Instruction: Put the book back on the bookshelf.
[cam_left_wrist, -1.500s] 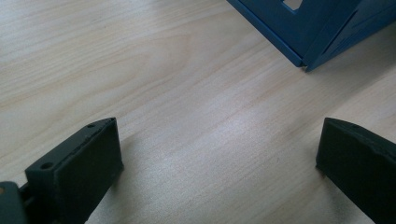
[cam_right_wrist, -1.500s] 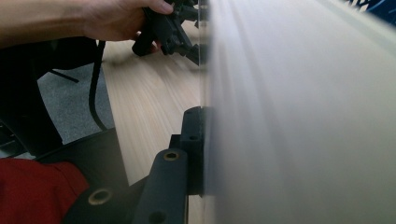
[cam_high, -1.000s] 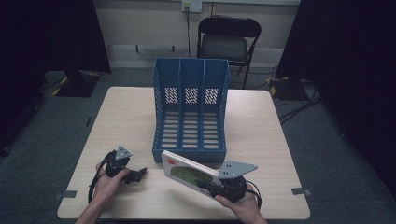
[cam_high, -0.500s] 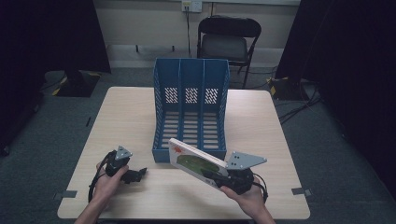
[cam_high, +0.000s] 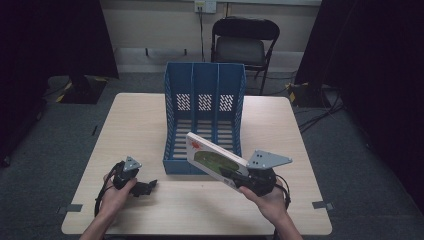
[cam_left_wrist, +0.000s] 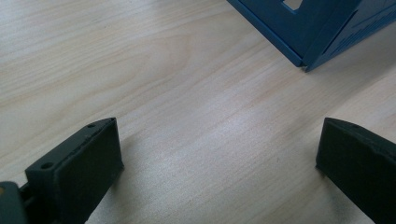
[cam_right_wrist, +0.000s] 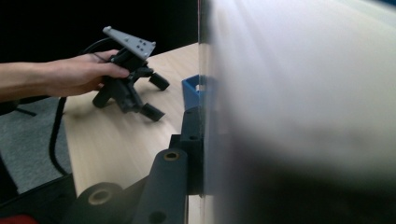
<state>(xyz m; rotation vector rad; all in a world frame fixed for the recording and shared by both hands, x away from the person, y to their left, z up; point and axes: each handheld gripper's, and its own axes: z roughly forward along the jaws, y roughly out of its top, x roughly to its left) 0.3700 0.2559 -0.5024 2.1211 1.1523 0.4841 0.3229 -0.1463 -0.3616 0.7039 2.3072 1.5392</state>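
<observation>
Hands come in from the near edge of the worktop (cam_high: 150, 215), each holding a gripper. On the near right, the right gripper (cam_high: 235, 179) is clamped on the lower end of a flat white book (cam_high: 216, 161) with a green picture and a red mark on its cover. The book is lifted clear of the worktop and tilted, and it runs up and to the left from the gripper, so its far end hangs over the front edge of the blue file rack (cam_high: 204, 90), before the middle and right compartments. In the right gripper view the book (cam_right_wrist: 299, 93) is a blurred pale face pressed flat against one black jaw. On the near left, the left gripper (cam_high: 145, 188) rests low on the worktop, well apart from the book, with its jaws spread wide and nothing between them; in the left gripper view bare wood lies between them and a corner of the rack (cam_left_wrist: 322, 32) stands beyond. Past the worktop a dark folding chair (cam_high: 244, 42) stands by the wall.
</observation>
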